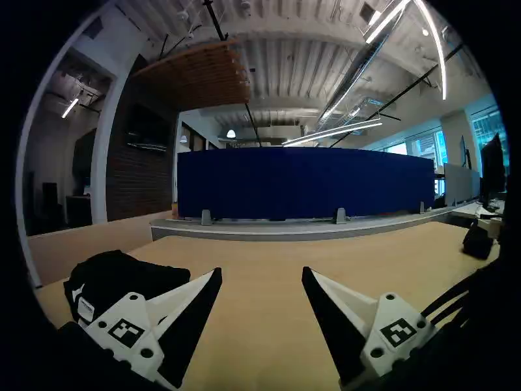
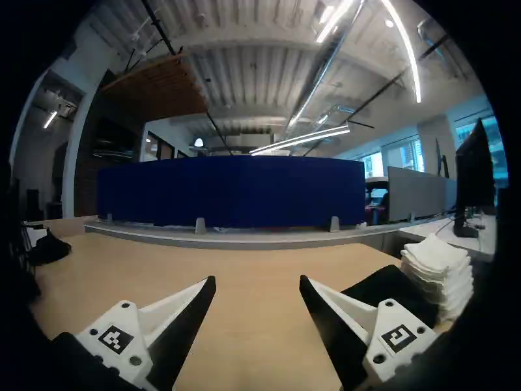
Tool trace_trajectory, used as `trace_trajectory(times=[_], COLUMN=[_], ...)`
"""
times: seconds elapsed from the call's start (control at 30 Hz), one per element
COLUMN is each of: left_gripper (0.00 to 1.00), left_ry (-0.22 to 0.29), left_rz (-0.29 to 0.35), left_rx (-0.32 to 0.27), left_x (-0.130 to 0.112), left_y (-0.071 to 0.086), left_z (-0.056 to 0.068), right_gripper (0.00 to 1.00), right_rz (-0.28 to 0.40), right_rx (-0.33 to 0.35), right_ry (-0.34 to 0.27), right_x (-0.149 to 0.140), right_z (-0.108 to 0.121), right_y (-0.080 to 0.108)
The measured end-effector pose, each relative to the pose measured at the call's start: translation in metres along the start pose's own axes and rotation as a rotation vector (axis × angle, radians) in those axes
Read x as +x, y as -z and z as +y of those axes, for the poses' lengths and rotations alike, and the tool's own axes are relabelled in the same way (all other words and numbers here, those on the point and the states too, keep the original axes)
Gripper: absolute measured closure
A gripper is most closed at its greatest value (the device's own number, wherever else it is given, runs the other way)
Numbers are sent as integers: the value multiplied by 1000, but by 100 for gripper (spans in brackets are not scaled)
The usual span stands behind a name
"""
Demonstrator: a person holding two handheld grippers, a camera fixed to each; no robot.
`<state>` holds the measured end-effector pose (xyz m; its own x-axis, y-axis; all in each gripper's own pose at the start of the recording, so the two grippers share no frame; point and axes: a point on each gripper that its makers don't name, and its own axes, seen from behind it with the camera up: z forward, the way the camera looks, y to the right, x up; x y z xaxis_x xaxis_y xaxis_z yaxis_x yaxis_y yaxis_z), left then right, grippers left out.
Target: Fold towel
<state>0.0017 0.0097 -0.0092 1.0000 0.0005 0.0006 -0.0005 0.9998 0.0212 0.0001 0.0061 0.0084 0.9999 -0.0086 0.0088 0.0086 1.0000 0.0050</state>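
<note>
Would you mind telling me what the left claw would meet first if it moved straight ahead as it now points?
Probably nothing nearby: bare table lies ahead of the left claw, then the blue partition, though depth is unclear.

- left gripper (image 1: 261, 271): fingers spread wide, nothing between them, over the table
- wooden table (image 1: 273, 326): bare ahead of the fingertips
- black folded cloth (image 1: 120, 279): lying just behind the left finger, white tag showing
- blue partition (image 1: 306, 182): straight ahead at the table's far edge
- dark object (image 1: 477, 241): far right, unclear
</note>
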Motion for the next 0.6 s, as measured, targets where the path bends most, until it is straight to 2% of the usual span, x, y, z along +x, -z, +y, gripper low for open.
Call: trace_trajectory(times=[0.6], left_gripper=[9], left_ry=[0], left_rz=[0], left_rx=[0], left_x=[0], left_y=[0], left_z=[0], right_gripper=[0], right_rz=[-1], right_rx=[3], right_ry=[-1], right_x=[-2], right_z=[-1], right_y=[-1])
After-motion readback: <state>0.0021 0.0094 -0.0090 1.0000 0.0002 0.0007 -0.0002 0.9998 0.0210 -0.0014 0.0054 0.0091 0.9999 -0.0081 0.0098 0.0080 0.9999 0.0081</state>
